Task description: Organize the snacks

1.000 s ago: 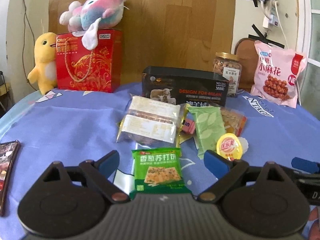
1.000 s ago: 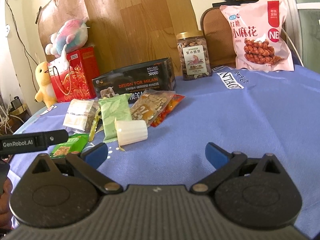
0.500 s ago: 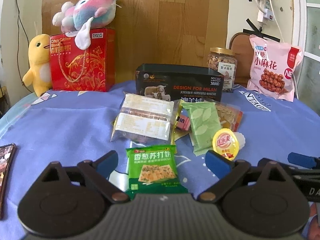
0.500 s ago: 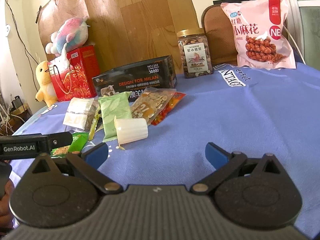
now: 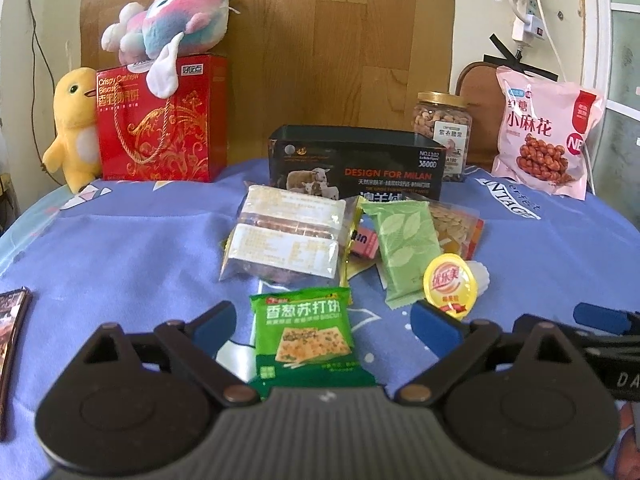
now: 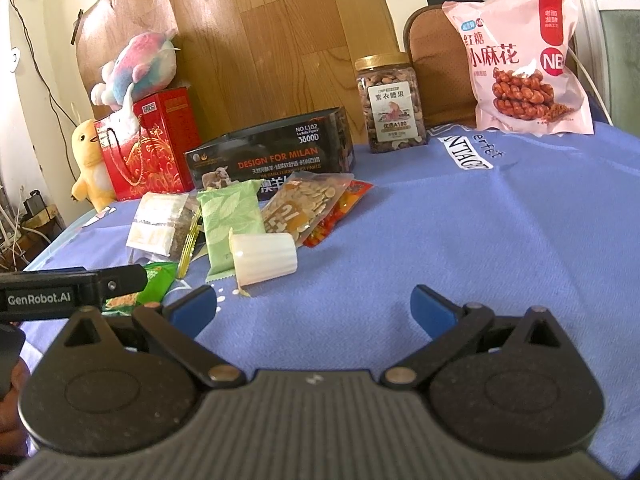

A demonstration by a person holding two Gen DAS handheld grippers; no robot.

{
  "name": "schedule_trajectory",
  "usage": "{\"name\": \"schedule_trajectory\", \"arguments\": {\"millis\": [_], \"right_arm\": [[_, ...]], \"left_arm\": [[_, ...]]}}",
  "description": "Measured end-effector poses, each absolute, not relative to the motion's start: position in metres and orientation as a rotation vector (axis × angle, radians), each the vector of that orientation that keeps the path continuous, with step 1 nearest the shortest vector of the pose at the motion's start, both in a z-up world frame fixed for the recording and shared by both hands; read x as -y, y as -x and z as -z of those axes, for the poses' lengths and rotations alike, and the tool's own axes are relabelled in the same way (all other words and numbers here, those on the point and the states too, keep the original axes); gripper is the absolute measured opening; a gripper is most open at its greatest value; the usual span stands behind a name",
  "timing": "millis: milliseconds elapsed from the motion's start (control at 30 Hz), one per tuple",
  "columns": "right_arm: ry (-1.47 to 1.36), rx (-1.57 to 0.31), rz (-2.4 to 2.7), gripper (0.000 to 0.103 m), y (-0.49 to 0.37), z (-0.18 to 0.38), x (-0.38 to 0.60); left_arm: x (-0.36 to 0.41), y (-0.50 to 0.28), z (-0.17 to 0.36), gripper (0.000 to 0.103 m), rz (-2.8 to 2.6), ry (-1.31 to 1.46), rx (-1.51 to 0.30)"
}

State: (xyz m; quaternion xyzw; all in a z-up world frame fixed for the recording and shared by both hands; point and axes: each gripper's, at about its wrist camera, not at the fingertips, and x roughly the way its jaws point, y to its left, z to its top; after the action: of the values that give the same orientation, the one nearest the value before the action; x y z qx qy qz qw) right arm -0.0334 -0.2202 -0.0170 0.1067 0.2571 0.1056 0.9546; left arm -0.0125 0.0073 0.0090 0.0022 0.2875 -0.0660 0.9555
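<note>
We are holding our left gripper (image 5: 322, 322) with its jaws spread wide, and the green biscuit packet (image 5: 306, 338) is lying flat on the blue tablecloth (image 5: 120, 248) exactly between them, touching neither finger. We think we are standing so because this packet is the nearest snack and a flat thing needs the jaws on both its sides. Our right gripper (image 6: 316, 304) is also waiting with jaws wide apart and nothing between them but cloth; the white jelly cup (image 6: 264, 258) is lying on its side just ahead of its left jaw.

Beyond the left jaws the other snacks are lying in a loose heap: the clear cake packs (image 5: 286, 236), the pale green pouch (image 5: 406, 242) and the seed bag (image 5: 456, 222). Behind them the open black box (image 5: 356, 164) is standing, probably the place for the snacks. The heap is lying in the way to it, so we would need to lift the packet over.
</note>
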Motion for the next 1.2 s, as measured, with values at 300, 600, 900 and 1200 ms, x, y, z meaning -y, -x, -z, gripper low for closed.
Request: {"name": "schedule_trajectory", "arguments": {"millis": [300,600,900,1200], "right_arm": [[-0.220,-0.522,-0.216,0.103,0.0332,0.0175,0.2205],[-0.222,-0.525,-0.217,0.103,0.0325,0.0177,0.2206],[-0.222,-0.527,-0.217,0.103,0.0325,0.0177,0.2204],[-0.221,-0.530,-0.218,0.103,0.0310,0.0177,0.2204]], "left_arm": [[-0.0040,0.0124,-0.0083,0.097,0.161,-0.008,-0.595],[-0.0038,0.0105,-0.0074,0.097,0.173,-0.003,-0.607],[-0.0023,0.0095,-0.0073,0.097,0.183,-0.007,-0.610],[-0.0020,0.0085,-0.0066,0.097,0.187,-0.007,-0.615]]}}
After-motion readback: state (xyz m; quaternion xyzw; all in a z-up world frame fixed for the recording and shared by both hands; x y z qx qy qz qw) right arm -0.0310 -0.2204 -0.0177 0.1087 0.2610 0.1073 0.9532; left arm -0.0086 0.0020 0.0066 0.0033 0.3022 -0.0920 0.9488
